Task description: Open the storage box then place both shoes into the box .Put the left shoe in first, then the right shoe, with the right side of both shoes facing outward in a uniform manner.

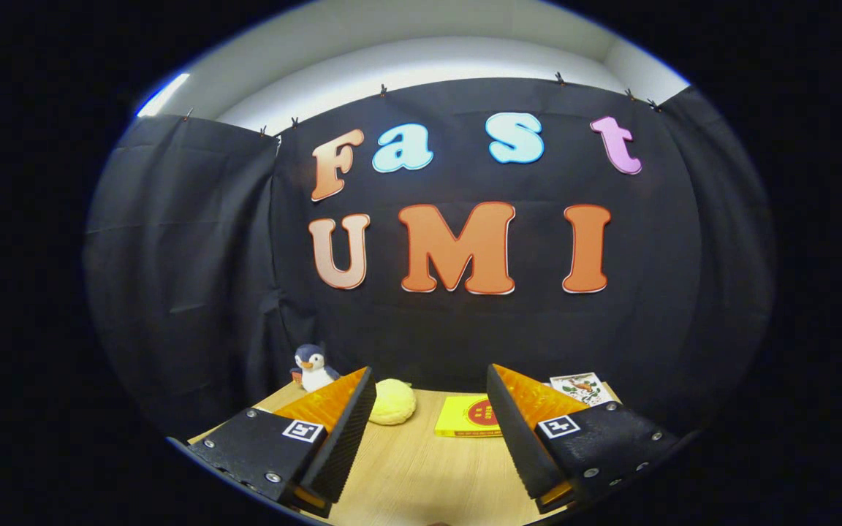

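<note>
text: none legible | yellow box (467, 417): red round emblem (too small to read) | fingers (302, 430): square markers

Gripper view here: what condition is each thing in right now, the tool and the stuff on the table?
Hand-held gripper: fingers open, nothing between them.
Small plush penguin: upright, at the table's far edge by the black cloth.
Round yellow soft lump: resting on the table, beyond the fingers.
Flat yellow box with red circle: lying flat, closed.
White illustrated card: lying flat.
Light wooden table: bare between the fingers.

The right finger (516, 431) covers one end of the yellow box (465, 418) just ahead. The left finger (340, 438) hides the penguin toy (313, 367)'s base. The card (580, 387)'s print is too small to make out.
</note>
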A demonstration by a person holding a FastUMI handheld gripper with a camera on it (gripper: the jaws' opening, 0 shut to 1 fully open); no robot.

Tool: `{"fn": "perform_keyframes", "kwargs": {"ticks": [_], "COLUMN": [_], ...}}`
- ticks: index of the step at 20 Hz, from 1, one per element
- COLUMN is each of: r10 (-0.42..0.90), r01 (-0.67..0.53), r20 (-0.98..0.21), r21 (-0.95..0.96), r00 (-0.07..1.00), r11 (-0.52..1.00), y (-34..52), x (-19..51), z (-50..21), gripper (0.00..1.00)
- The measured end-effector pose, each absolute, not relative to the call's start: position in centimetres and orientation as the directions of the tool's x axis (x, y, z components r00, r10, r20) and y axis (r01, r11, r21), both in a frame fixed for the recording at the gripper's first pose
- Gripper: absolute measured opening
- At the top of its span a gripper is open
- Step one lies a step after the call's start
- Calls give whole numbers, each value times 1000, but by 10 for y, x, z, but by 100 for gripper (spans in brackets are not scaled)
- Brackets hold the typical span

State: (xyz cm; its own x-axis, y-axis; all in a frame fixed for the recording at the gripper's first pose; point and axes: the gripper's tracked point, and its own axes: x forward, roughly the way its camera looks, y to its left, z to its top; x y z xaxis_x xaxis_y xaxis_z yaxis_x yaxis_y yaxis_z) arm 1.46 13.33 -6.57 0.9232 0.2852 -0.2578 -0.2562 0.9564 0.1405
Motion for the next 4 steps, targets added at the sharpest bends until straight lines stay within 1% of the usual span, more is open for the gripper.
{"fn": "perform_keyframes", "kwargs": {"ticks": [4], "r10": [254], "r01": [-237], "r20": [-192], "r21": [107], "r00": [948], "r11": [966], "y": [114], "x": [15], "z": [-59], "gripper": [93]}}
